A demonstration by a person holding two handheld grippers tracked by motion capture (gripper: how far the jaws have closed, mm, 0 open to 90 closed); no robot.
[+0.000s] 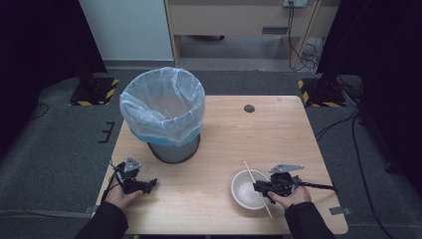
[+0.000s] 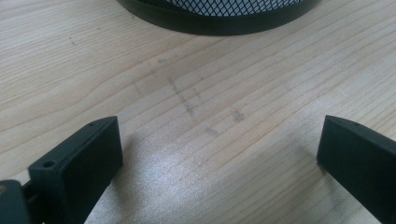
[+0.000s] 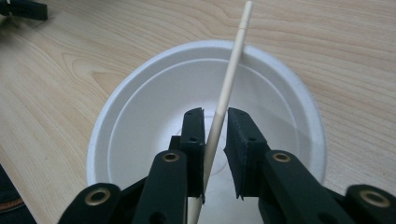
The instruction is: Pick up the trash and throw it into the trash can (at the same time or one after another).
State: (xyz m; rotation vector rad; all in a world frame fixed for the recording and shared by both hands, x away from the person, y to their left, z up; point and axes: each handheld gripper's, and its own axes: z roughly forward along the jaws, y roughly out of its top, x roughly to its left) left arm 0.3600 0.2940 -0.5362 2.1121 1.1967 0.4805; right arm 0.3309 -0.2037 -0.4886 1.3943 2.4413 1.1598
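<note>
Pale wood surface (image 1: 219,149), bin (image 1: 162,112) upper left. Left gripper (image 1: 145,185) at lower left: fingers wide apart, empty. Lower right, right gripper (image 3: 215,123) nearly closed around chopstick (image 3: 229,79) over white bowl (image 3: 135,135); best close firmly, lift level, avoid tipping bowl.
</note>
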